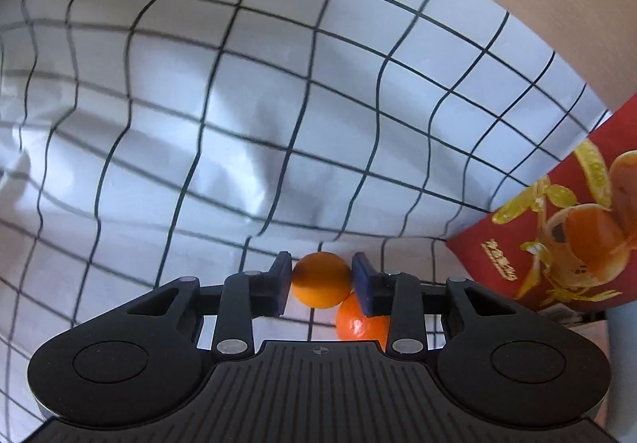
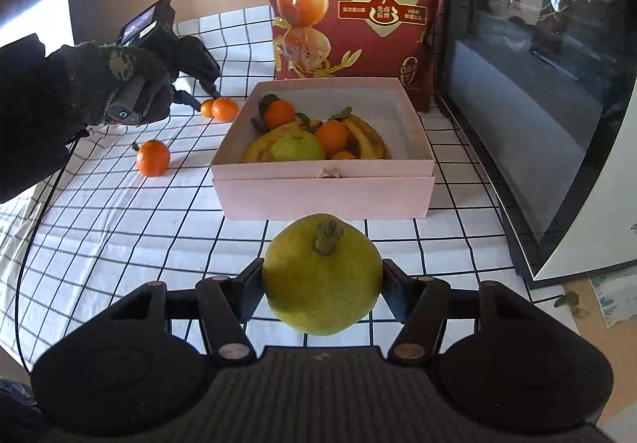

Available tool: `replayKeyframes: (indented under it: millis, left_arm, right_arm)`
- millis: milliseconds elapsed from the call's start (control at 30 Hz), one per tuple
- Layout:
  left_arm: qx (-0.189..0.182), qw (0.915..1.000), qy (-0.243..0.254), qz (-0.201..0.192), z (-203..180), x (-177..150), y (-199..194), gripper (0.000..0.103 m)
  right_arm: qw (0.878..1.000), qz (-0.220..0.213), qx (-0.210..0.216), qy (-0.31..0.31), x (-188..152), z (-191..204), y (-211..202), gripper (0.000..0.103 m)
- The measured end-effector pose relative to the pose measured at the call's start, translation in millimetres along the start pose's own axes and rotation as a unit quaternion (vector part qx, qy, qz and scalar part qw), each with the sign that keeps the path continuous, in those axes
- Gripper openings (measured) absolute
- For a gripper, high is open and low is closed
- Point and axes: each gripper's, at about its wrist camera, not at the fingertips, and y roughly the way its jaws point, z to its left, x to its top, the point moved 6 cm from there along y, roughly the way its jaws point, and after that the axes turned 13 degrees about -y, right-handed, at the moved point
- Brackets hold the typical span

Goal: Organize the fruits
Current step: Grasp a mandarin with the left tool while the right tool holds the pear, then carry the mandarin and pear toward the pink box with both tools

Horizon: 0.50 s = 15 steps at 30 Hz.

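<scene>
Surface: white cloth (image 2: 119,228) with a black grid is covering the table, rumpled in the left wrist view.
Backdrop: red snack bag (image 2: 354,4) is standing upright behind the box, with a dark glass-fronted appliance (image 2: 537,92) at the right.
Box: pink box (image 2: 322,188) is sitting open near the middle of the cloth, holding bananas (image 2: 366,136), a green fruit (image 2: 296,148) and several small oranges (image 2: 332,136).
Left gripper: left gripper (image 1: 321,279) is clamping a small orange (image 1: 321,277) between its blue pads (image 1: 363,283); a second orange (image 1: 358,323) is lying just beside it, possibly touching, though the finger is hiding the contact.
Right gripper: right gripper (image 2: 322,279) is gripping a large green guava (image 2: 322,283), stem up, in front of the box.
Loose fruit: one orange with a stem (image 2: 153,158) is lying on the cloth left of the box, apart from the pair.
Hand: gloved hand (image 2: 119,84) is holding the left gripper's handle.
</scene>
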Motion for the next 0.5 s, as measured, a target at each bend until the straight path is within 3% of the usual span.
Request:
replayKeyframes:
  millis: [300, 500]
  left_arm:
    - [-0.069, 0.9971, 0.031, -0.001, 10.4, -34.3, -56.7, 0.037]
    - [-0.111, 0.9905, 0.081, 0.01, 12.1, -91.9, -111.0, 0.037]
  right_arm:
    - [1.0, -0.01, 0.019, -0.016, 1.1, 3.4, -1.3, 0.061]
    - [0.998, -0.019, 0.045, -0.041, 5.2, 14.7, 5.0, 0.061]
